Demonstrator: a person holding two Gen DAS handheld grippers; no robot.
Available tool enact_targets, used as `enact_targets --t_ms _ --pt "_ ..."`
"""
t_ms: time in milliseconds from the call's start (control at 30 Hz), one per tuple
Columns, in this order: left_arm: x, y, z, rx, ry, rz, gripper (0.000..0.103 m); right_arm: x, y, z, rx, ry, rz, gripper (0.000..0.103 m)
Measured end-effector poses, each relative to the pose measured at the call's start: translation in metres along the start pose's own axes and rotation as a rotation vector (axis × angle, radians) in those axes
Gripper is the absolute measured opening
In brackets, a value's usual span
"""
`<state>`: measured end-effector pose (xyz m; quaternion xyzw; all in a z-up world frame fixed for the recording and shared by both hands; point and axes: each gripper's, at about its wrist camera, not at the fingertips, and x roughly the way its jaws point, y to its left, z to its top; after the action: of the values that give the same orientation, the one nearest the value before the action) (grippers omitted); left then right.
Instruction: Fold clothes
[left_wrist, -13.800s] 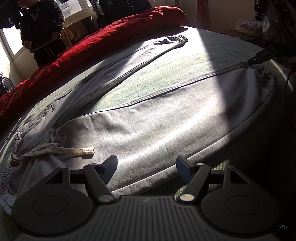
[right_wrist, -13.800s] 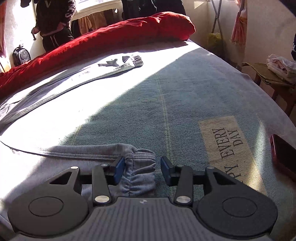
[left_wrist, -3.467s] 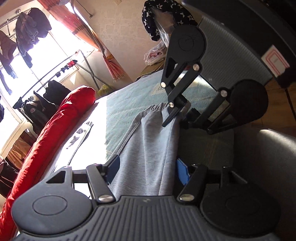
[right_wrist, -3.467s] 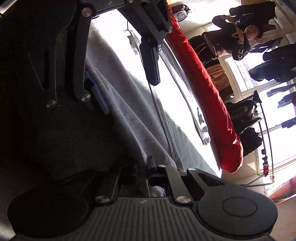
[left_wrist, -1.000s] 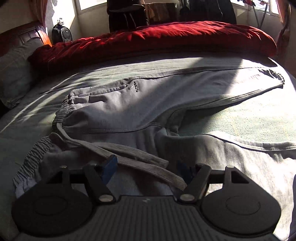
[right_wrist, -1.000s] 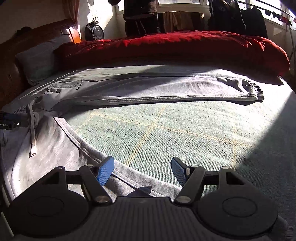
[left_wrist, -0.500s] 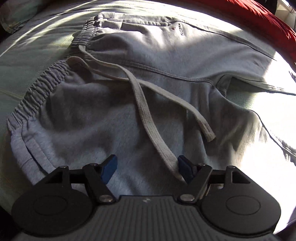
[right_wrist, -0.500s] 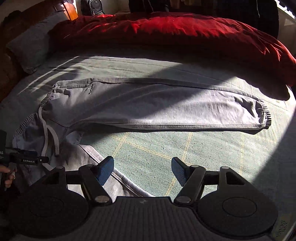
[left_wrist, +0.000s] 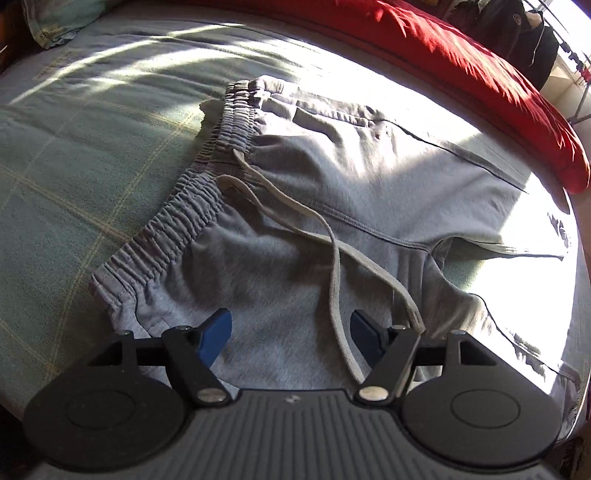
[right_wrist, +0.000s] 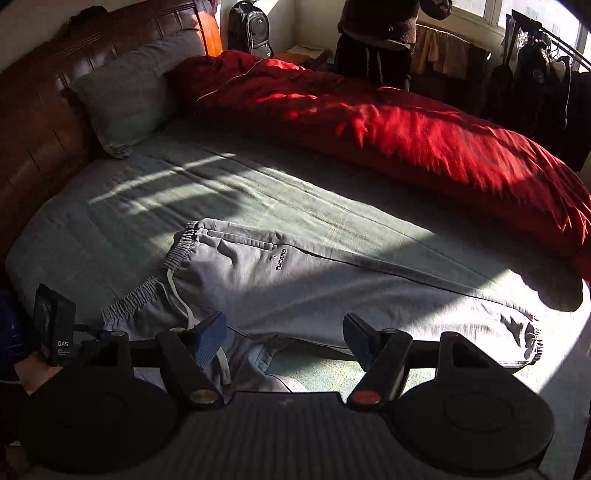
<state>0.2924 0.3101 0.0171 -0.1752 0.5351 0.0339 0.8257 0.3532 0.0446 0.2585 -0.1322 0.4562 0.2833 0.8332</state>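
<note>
Grey sweatpants (left_wrist: 332, 184) lie spread on the bed, waistband (left_wrist: 177, 221) to the left, white drawstring (left_wrist: 332, 258) trailing across the front. My left gripper (left_wrist: 290, 330) is open and empty, just above the near hip part of the pants. In the right wrist view the pants (right_wrist: 332, 291) lie flat with one leg running right to its cuff (right_wrist: 528, 339). My right gripper (right_wrist: 282, 338) is open and empty, held higher over the near edge of the pants. The left gripper's body (right_wrist: 55, 328) shows at the far left.
A red duvet (right_wrist: 406, 140) is heaped along the far side of the bed. A grey pillow (right_wrist: 129, 88) leans on the wooden headboard (right_wrist: 44, 110). A person (right_wrist: 376, 40) stands behind the bed, beside hung clothes (right_wrist: 535, 74). The green sheet (right_wrist: 147, 206) surrounds the pants.
Both grippers have pulled back and up. The left view now takes in the whole waistband; the right view takes in the whole bed. The pants have not moved.
</note>
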Motion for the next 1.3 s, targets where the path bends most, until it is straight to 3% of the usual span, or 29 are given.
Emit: enact_targets --t_ms 133,333,467,533,667,767,900,1000,1100,1200,1300 --pt "0.017 0.012 0.016 -0.065 -0.017 -0.032 0.037 0.03 0.015 0.001 -0.007 0.066 0.045 0.075" --pt "0.058 0.003 0.04 -0.098 -0.056 -0.054 0.035 0.079 0.022 -0.013 -0.039 0.165 0.085 0.075" --pt "0.079 0.021 0.037 -0.13 -0.034 0.1 0.027 0.114 0.005 -0.021 -0.02 0.209 0.107 0.075" --pt "0.075 0.038 0.031 -0.145 -0.027 0.167 0.006 0.127 -0.008 -0.024 0.01 0.226 0.124 0.075" --pt "0.057 0.054 0.035 -0.185 0.021 0.22 0.005 0.143 -0.034 -0.026 0.05 0.239 0.168 0.075" --pt "0.041 0.036 0.05 -0.156 -0.001 0.24 0.005 0.152 -0.052 -0.026 0.059 0.235 0.179 0.075" --pt "0.032 -0.009 0.077 -0.118 -0.093 0.16 0.005 0.164 -0.069 -0.038 0.091 0.259 0.201 0.075" --pt "0.051 -0.034 0.099 -0.076 -0.112 0.089 0.008 0.173 -0.074 -0.053 0.11 0.28 0.207 0.075" --pt "0.087 -0.047 0.109 -0.057 -0.101 0.067 0.008 0.181 -0.078 -0.069 0.126 0.297 0.21 0.075" --pt "0.12 -0.042 0.108 -0.064 -0.07 0.115 0.008 0.188 -0.081 -0.084 0.138 0.312 0.205 0.075" --pt "0.135 -0.032 0.11 0.004 -0.108 0.208 0.007 0.192 -0.084 -0.097 0.148 0.296 0.213 0.075"
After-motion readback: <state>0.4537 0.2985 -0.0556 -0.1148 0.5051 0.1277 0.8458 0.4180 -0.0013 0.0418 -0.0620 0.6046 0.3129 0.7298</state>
